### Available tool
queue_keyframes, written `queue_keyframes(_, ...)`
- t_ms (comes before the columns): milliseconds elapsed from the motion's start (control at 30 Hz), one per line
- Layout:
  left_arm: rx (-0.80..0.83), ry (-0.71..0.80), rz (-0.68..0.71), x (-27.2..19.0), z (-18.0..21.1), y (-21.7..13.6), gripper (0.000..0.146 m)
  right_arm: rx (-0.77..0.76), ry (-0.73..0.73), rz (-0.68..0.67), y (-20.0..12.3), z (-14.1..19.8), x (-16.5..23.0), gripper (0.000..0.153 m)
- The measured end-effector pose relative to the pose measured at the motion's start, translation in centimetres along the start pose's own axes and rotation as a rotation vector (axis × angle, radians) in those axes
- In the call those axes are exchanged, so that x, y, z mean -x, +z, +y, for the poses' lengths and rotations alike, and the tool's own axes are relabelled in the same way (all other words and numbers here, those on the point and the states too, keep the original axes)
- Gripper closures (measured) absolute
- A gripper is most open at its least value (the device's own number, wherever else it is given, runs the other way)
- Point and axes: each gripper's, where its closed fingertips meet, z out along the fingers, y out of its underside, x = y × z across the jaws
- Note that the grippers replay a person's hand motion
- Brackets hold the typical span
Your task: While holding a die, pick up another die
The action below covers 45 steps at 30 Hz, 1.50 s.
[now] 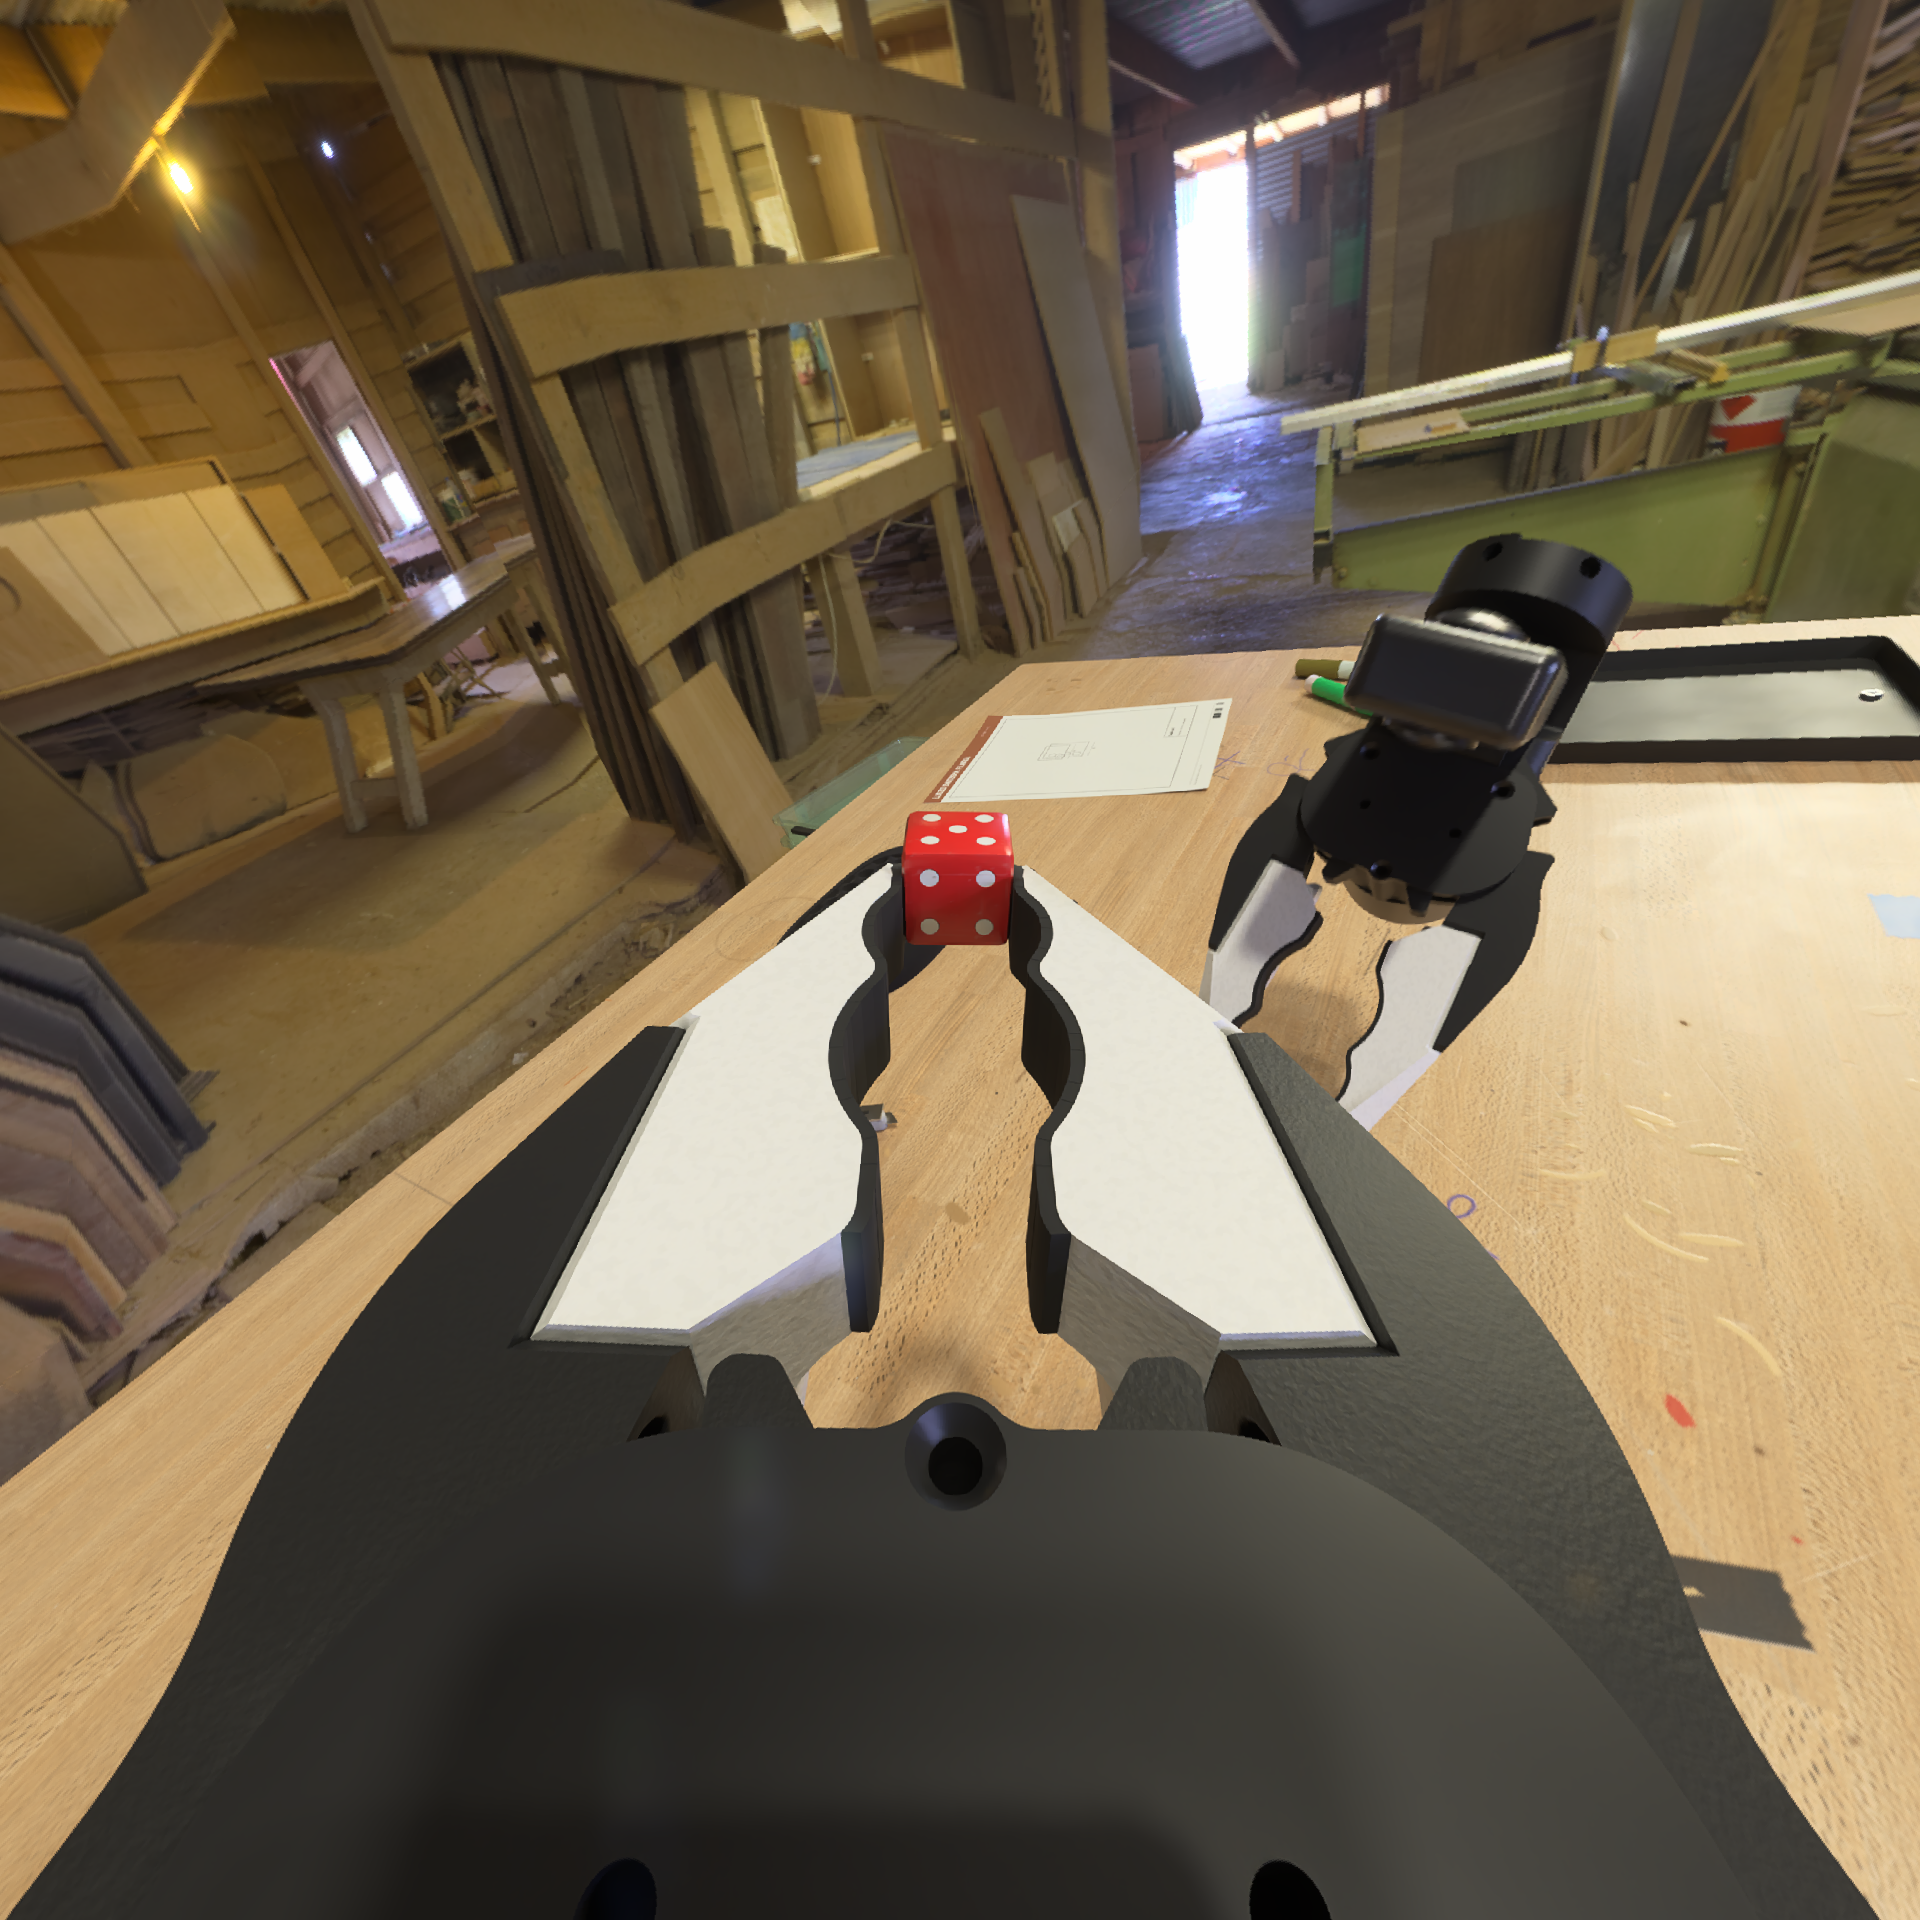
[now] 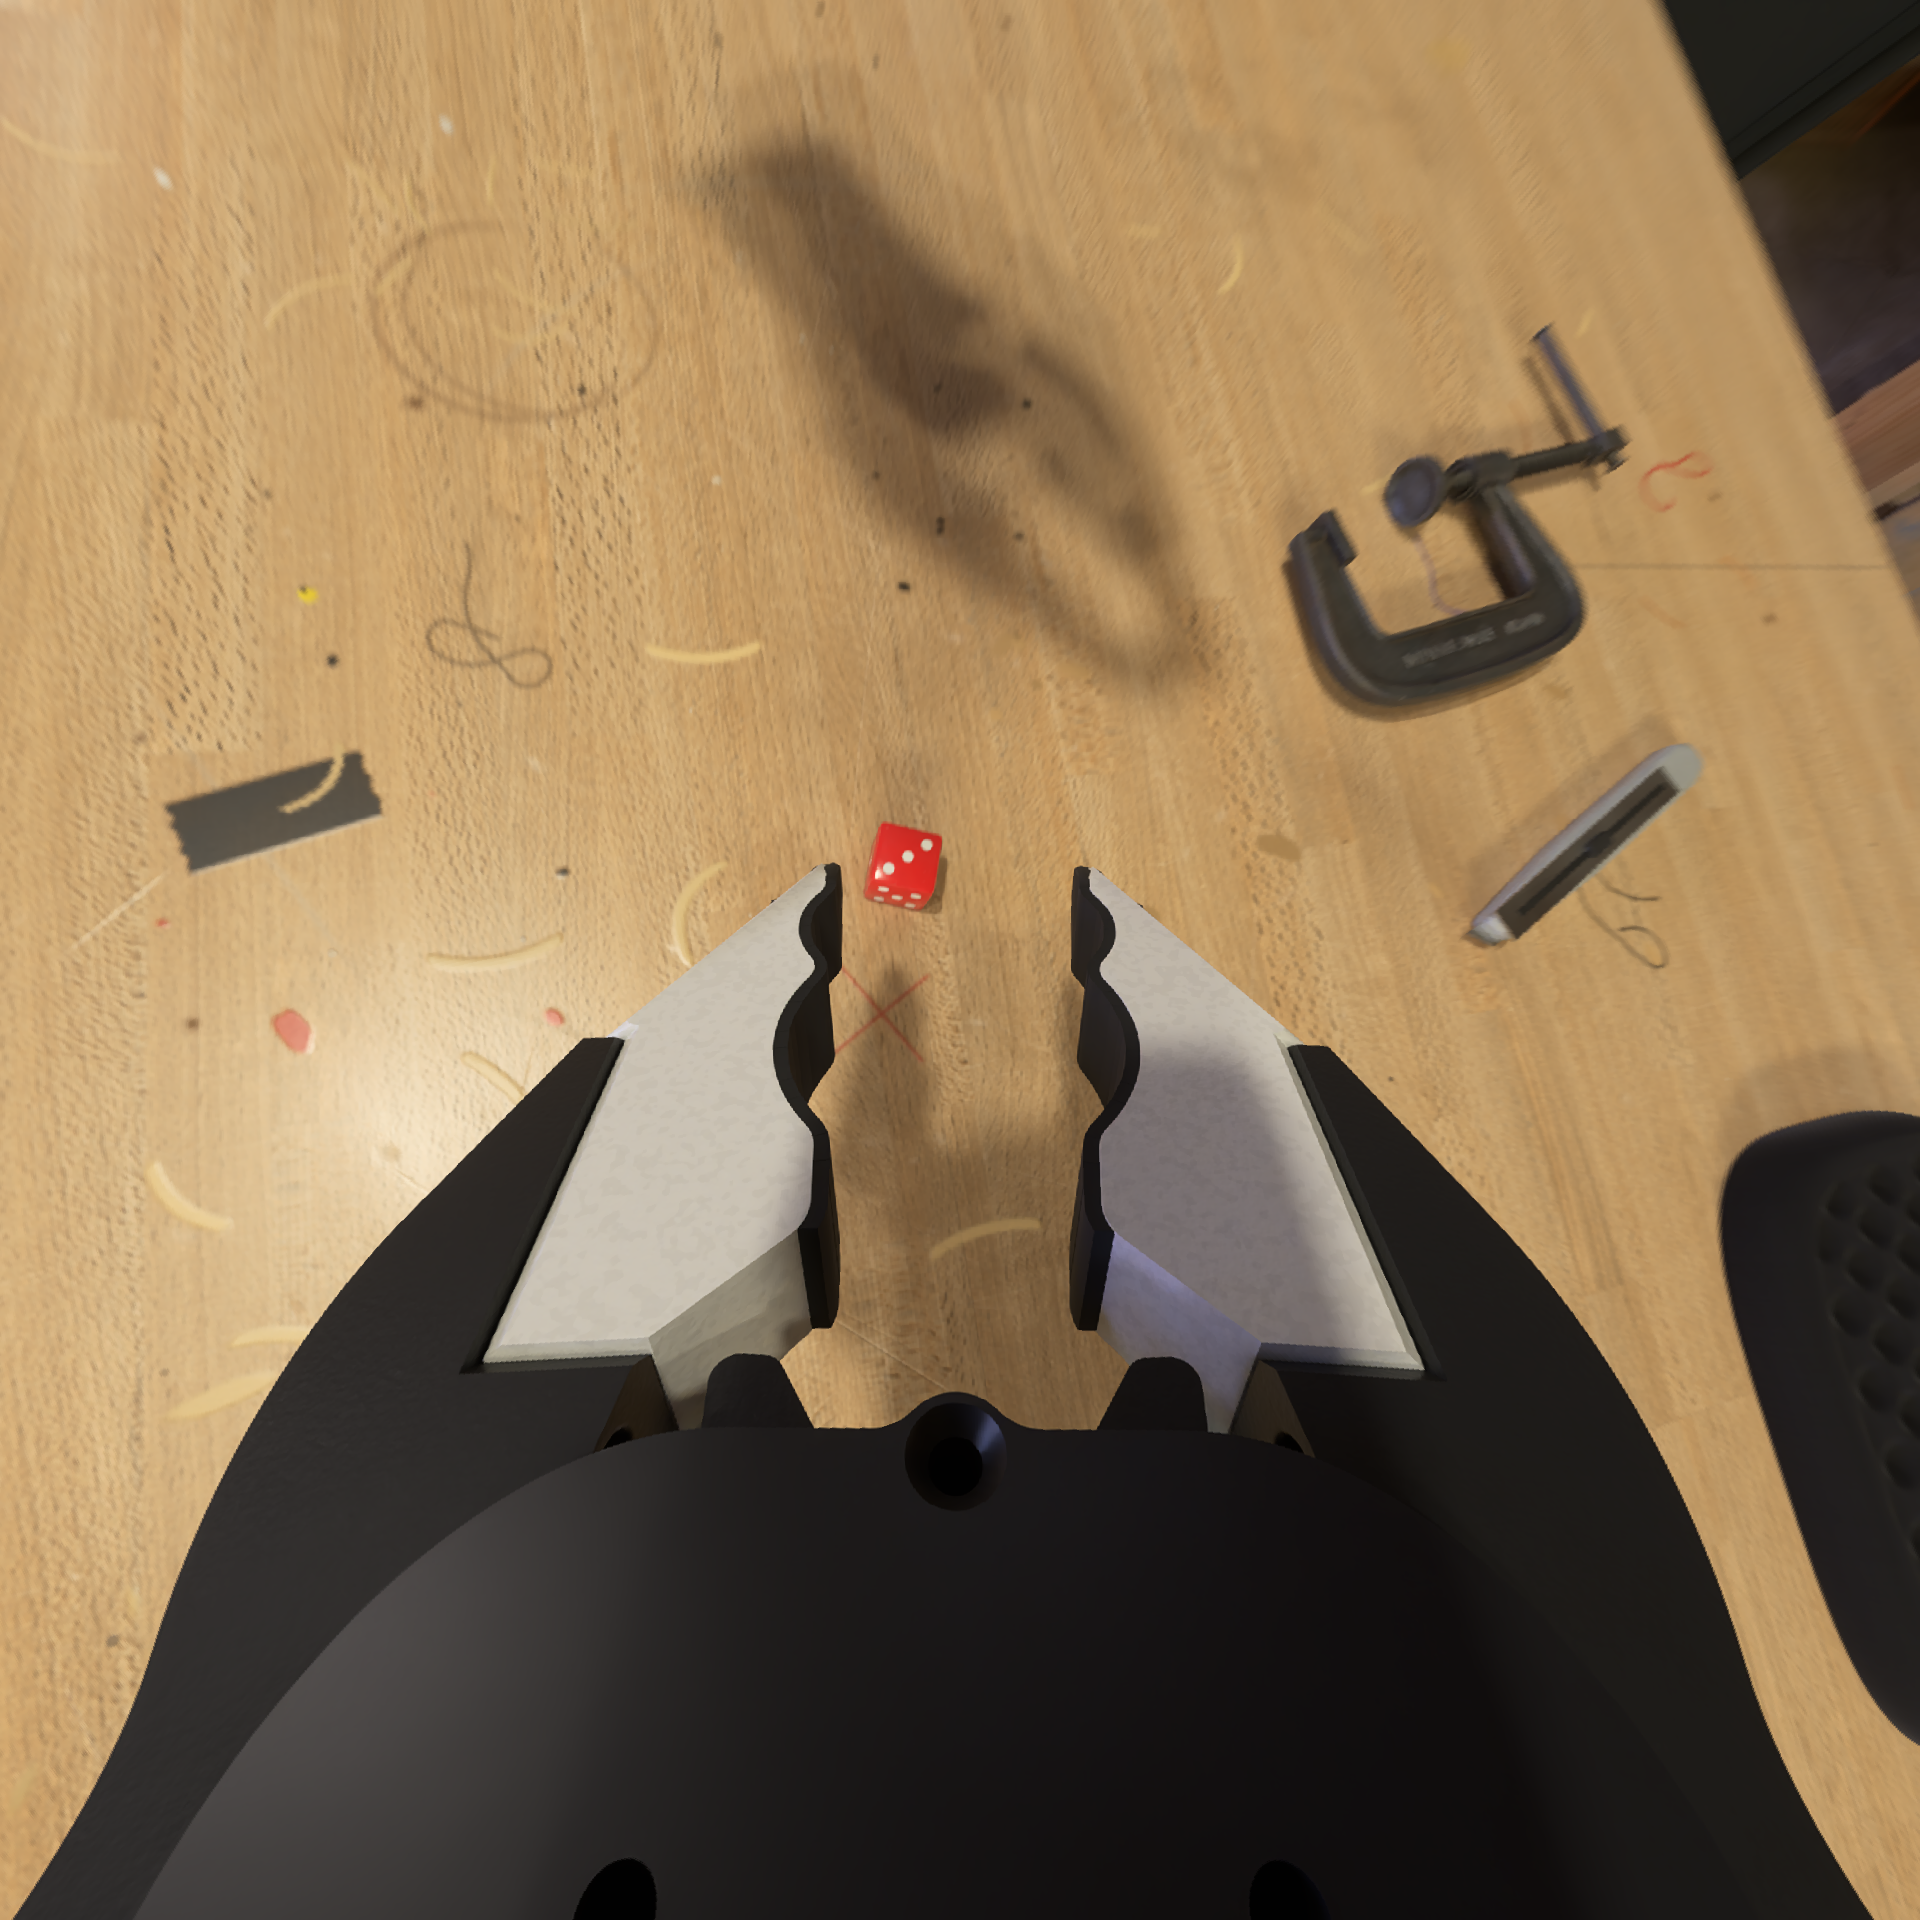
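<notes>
My left gripper (image 1: 957,902) is shut on a red die with white pips (image 1: 957,879), held between its fingertips above the wooden table (image 1: 1714,1091). My right gripper shows in the left wrist view (image 1: 1314,1049), open and pointing down at the table to the right. In the right wrist view the right gripper (image 2: 956,883) is open and empty above a second red die (image 2: 904,865). That die lies on the table (image 2: 623,468) just ahead of the tips, nearer the left finger.
A paper sheet (image 1: 1091,750), green markers (image 1: 1330,681) and a black tray (image 1: 1756,698) lie at the table's far side. A black C-clamp (image 2: 1444,582), a grey utility knife (image 2: 1584,844), a strip of black tape (image 2: 272,810) and a black object (image 2: 1839,1382) lie around the second die.
</notes>
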Motion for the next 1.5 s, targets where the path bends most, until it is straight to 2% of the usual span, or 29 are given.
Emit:
queue_keyframes(300,0.008,-0.014,-0.018,1.0,0.6,-0.5,0.127,0.117,-0.014,-0.128,4.2,2.4,1.4,0.108)
queue_keyframes(600,0.002,-0.022,-0.021,1.3,0.6,-0.8,0.127,0.183,-0.049,-0.154,6.6,3.1,1.4,0.116)
queue_keyframes(667,0.001,-0.022,-0.022,1.3,0.6,-0.8,0.127,0.195,-0.035,-0.159,6.7,3.2,1.3,0.120)
queue_keyframes(800,0.000,-0.026,-0.020,1.3,0.7,-0.8,0.127,0.237,0.095,-0.177,6.6,3.5,1.4,0.127)
queue_keyframes(1067,-0.005,-0.033,-0.019,1.4,0.7,-0.9,0.127,0.303,0.270,-0.103,6.7,3.2,1.6,0.134)
queue_keyframes(1333,-0.009,-0.041,-0.012,1.3,0.7,-0.8,0.127,0.298,0.259,-0.084,6.7,3.3,1.5,0.134)
queue_keyframes(1500,-0.004,-0.053,0.009,0.8,1.3,-0.1,0.127,0.210,0.229,-0.066,3.9,1.3,-0.1,0.134)
